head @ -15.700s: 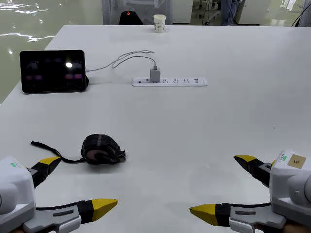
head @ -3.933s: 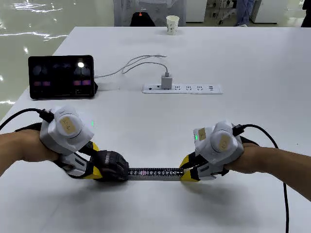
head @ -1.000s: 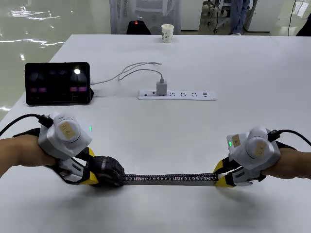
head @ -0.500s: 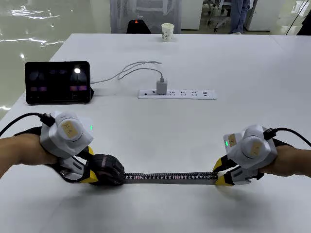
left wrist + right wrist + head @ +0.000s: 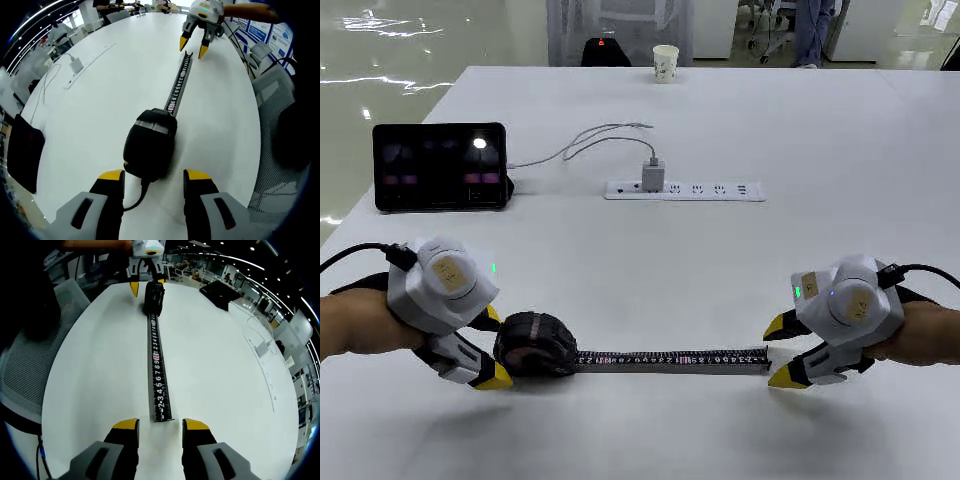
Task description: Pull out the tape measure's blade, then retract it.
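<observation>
Tape measure case (image 5: pixel 535 343), black, lies flat on the white table (image 5: pixel 720 260) at lower left of the head view. Its blade (image 5: pixel 670 358) is drawn out in a straight line toward lower right, numbers up, flat on the surface.

Left gripper (image 5: pixel 493 348): jaws spread, one yellow tip on each side of the case's rear end. No clear contact is visible. The left gripper view puts the case (image 5: pixel 150 142) just ahead of the gap. A black strap (image 5: pixel 135 197) trails back between the jaws.

Right gripper (image 5: pixel 778 352): jaws apart, pinching nothing. The blade's free end sits just in front of the gap, and the right gripper view shows that end (image 5: pixel 162 419) lying apart from both tips.

Open room: bare table above the blade up to the power strip (image 5: pixel 685 190), with its charger (image 5: pixel 653 175) and cable (image 5: pixel 590 135). A dark tablet (image 5: pixel 440 165) stands at middle left and a paper cup (image 5: pixel 666 62) near the top edge.

The gripper views add the table's edge running alongside the blade, with a mesh chair (image 5: pixel 25 375) beyond it.
</observation>
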The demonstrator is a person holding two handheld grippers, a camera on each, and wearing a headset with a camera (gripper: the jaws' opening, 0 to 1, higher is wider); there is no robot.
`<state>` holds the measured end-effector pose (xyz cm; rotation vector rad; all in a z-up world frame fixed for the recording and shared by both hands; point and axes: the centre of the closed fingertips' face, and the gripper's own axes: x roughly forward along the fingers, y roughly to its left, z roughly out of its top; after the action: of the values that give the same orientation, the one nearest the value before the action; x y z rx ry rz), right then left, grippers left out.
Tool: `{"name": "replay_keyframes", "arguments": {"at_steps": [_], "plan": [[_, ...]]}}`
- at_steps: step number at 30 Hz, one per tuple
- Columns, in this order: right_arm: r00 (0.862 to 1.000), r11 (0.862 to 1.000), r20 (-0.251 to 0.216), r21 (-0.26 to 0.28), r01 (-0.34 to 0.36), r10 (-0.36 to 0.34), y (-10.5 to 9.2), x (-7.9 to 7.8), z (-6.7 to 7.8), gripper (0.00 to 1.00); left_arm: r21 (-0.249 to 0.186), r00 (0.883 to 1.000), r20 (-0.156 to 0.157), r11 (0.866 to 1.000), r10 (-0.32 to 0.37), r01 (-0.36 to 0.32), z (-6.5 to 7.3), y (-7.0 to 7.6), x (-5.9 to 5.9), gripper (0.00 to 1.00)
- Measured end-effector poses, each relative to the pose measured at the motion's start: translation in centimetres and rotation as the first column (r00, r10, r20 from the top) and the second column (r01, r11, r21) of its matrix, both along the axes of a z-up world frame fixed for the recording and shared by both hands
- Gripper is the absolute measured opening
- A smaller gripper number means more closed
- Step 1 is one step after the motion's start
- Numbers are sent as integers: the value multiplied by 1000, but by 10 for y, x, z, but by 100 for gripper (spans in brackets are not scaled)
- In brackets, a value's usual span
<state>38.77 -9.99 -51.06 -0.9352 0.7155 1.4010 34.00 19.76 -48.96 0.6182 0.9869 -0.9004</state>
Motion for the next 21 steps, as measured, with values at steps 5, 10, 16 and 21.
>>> {"name": "replay_keyframes", "arguments": {"at_steps": [5, 10, 16, 21], "plan": [[999, 999, -17, 21, 49, -49, -4, -7, 2, 38, -40, 998, 8, 997, 60, -59, 5, 1, -5, 51], [995, 994, -28, 44, 97, -96, -8, -13, 4, 42, -92, 990, 37, 987, 135, -132, 14, 2, -6, 59], [984, 980, -52, 93, 174, -170, -10, -18, 10, 47, -159, 975, 64, 967, 212, -200, 24, 0, -10, 64], [975, 967, -70, 130, 221, -213, -10, -25, 16, 52, -202, 961, 80, 948, 266, -246, 27, -1, -15, 67]]}}
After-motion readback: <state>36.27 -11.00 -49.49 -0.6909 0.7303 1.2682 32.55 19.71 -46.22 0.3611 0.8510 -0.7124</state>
